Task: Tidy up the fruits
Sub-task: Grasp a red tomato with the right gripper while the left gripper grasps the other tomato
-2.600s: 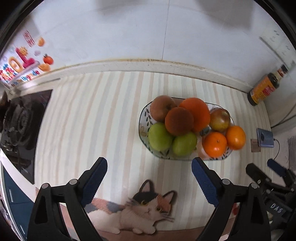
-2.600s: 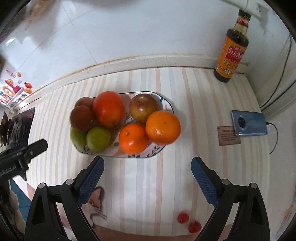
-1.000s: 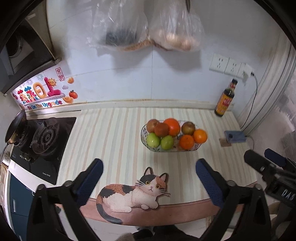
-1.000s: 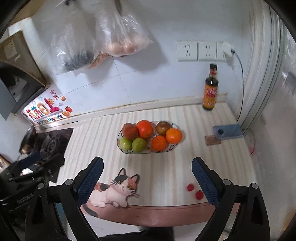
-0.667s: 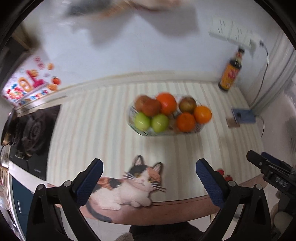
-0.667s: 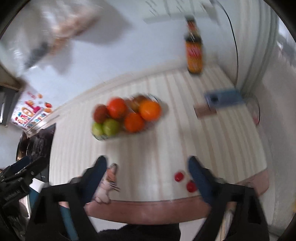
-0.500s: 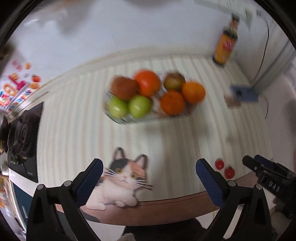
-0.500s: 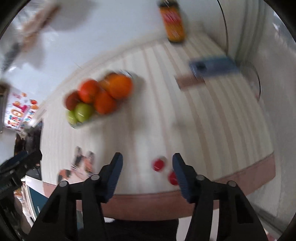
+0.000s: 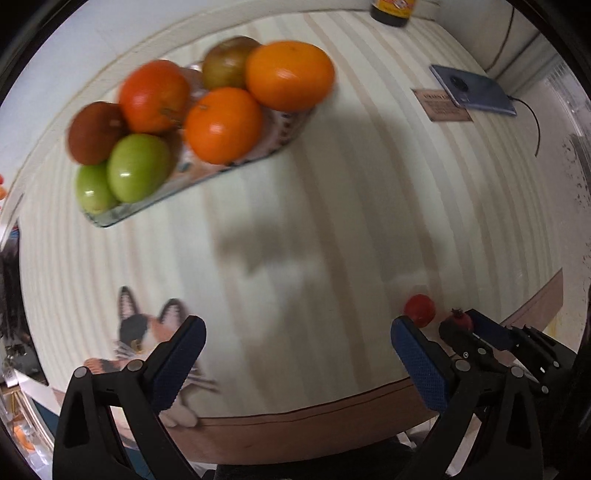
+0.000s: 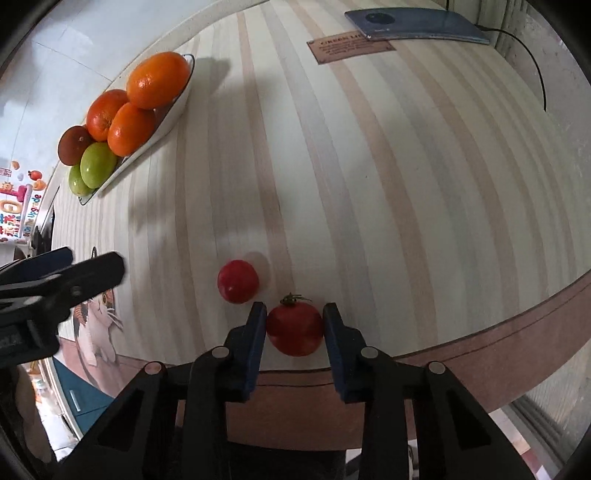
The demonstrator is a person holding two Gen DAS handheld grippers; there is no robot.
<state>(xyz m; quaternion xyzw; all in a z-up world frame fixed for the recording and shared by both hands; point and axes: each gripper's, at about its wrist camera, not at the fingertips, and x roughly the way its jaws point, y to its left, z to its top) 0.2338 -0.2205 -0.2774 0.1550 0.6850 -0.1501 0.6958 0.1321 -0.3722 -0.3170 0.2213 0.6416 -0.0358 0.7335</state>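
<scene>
Two cherry tomatoes are lying on the counter; the right hand-held gripper is clamping the stemmed tomato across its soft, easily bruised sides, having just been closing.

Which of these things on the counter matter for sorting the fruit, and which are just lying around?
Part of the job:
- stemmed cherry tomato, gripped by the right gripper
- loose cherry tomato
- fruit plate
- left gripper, open and empty

Just lying about:
- phone
- small brown plaque
- sauce bottle

Two small red tomatoes near the counter's front edge; piled fruit plate well apart.
</scene>
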